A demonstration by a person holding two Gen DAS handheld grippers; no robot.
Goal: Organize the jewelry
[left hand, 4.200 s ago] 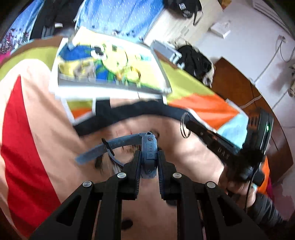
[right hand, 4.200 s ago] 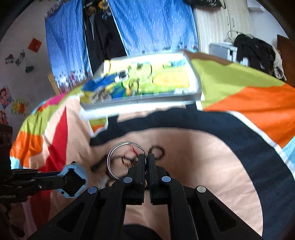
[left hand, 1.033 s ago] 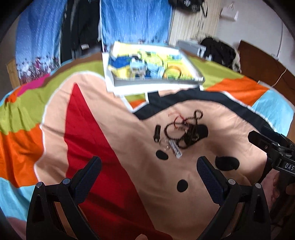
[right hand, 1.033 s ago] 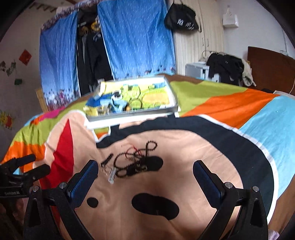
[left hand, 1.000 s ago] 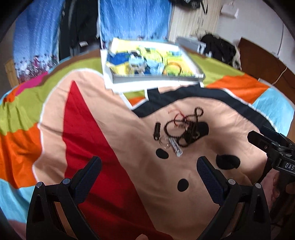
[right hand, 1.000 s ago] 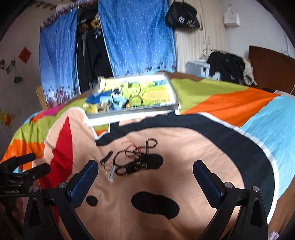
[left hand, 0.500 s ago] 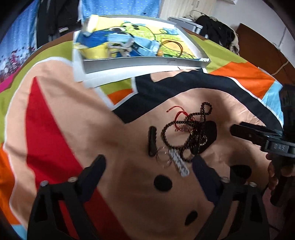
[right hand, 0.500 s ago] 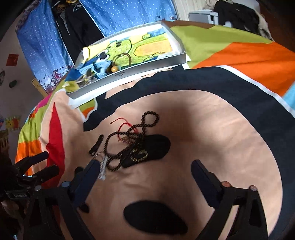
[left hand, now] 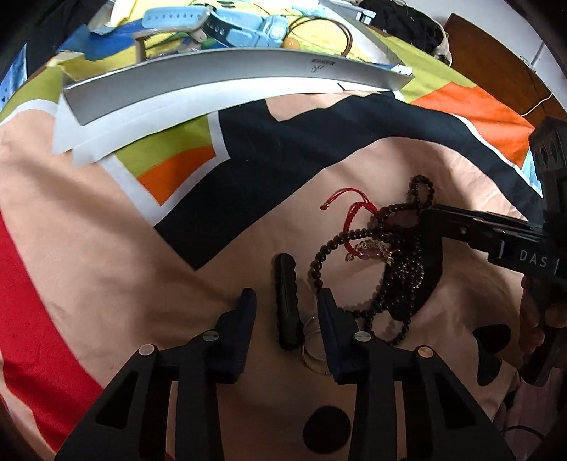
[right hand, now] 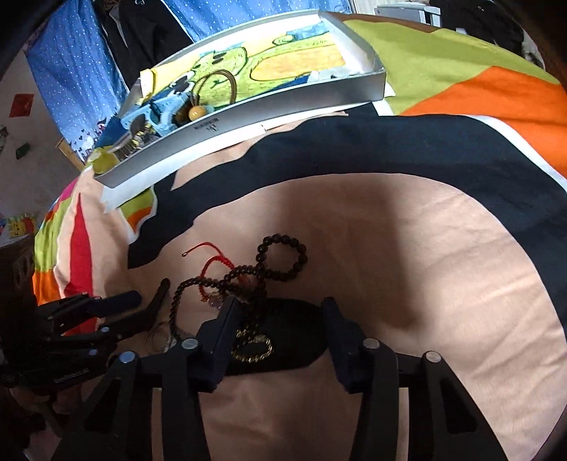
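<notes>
A pile of jewelry lies on the bedspread: dark bead strings (left hand: 400,269) (right hand: 280,259), a red cord bracelet (left hand: 354,209) (right hand: 212,262), a gold chain (right hand: 253,345) and thin clear rings (left hand: 313,349). A black ribbed hair clip (left hand: 285,301) lies to their left. My left gripper (left hand: 286,301) is open and low, its jaws on either side of the clip. My right gripper (right hand: 280,319) is open, low over the gold chain and the beads. A shallow silver box (left hand: 226,76) (right hand: 248,117) at the back holds a blue watch (left hand: 244,25) and a brown ring.
The colourful bedspread (right hand: 443,248) covers the whole area. White paper (left hand: 159,117) sticks out under the box. Blue curtains (right hand: 71,56) and hanging clothes are behind the bed, and a wooden headboard (left hand: 496,67) is at the right.
Both grippers have come down and forward from high over the bed to the jewelry pile. The left jaws have narrowed around the black clip. Earlier both were shut on a watch and a ring.
</notes>
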